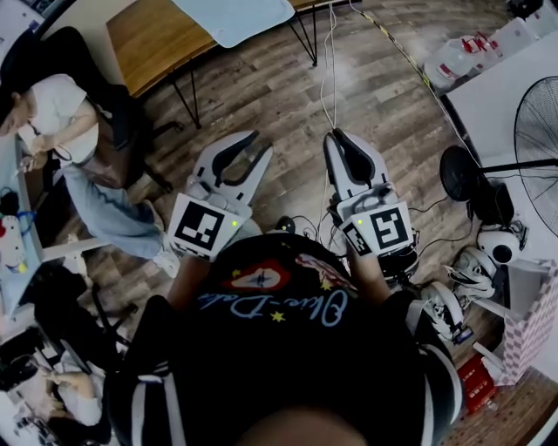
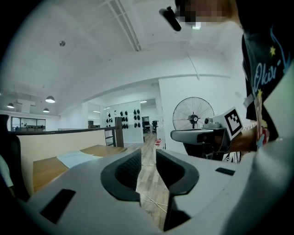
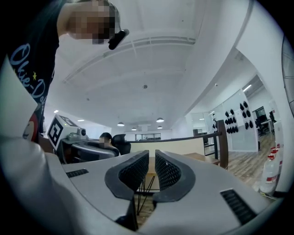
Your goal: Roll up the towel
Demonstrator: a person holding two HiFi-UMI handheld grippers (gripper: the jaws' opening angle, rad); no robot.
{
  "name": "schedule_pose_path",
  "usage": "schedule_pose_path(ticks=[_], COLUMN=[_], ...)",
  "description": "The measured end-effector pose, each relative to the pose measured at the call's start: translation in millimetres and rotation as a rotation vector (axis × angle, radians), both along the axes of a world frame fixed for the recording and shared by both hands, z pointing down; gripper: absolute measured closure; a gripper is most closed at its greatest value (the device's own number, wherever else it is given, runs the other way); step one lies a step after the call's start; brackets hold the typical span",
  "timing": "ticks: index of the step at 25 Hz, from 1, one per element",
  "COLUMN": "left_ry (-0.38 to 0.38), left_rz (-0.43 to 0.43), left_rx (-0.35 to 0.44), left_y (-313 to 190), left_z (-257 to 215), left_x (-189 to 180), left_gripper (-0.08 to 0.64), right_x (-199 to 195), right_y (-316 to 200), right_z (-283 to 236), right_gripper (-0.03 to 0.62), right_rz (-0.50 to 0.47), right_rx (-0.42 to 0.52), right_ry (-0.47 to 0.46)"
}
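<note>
Both aloft, left hand-held gripper [image 1: 260,144] spread, empty, right hand-held gripper [image 1: 336,137] pressed together, towel [image 1: 235,17] well ahead on table [image 1: 157,39].

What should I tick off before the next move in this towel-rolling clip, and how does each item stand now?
1. Towel on table: ok.
2. Left claw open and empty: ok.
3. Right claw open: not ok, it is shut on nothing.
4. Reach to towel: not ok, both are held over the floor, short of the table.
5. Towel spread flat: cannot tell, it is partly out of frame.
</note>
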State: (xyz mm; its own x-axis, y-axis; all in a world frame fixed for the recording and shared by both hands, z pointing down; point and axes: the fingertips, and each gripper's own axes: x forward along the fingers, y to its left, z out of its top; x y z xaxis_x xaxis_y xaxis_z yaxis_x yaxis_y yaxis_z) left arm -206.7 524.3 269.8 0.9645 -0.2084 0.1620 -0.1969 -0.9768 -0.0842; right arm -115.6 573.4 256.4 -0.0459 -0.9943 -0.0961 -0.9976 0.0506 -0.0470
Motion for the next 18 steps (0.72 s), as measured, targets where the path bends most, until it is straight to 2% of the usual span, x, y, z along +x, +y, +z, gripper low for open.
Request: schedule_pose_path(ticks=[1,3,11,15,18], left_ry=[-0.004,-0.016,-0.034,-0.028,0.007], left_rz=[-0.002,-0.011,-0.027,-0.013,-0.002], left_rx=[0.0,0.005,0.009,-0.003,0.004], left_y=[0,-1,-23,-44,-61], left_z=[2,4,15,22,17], left_x=[1,2,17,41,66], left_gripper=[0.482,0.48,0.459,0.456,0.456], right_x=[2,4,18,41,64], right_y=[1,2,-11,-24,-34], right_z=[2,6,18,19,19], right_gripper=[0.58,0.518,0.515,0.515,0.515], right_rz=[0.001,-0.002,-0.014,0.009,0.035], right_rx=[-0.005,-0.016,-0.049,-0.067,-0.083], right_ry=[-0.003,-0.011,-0.012,0.003,0.026])
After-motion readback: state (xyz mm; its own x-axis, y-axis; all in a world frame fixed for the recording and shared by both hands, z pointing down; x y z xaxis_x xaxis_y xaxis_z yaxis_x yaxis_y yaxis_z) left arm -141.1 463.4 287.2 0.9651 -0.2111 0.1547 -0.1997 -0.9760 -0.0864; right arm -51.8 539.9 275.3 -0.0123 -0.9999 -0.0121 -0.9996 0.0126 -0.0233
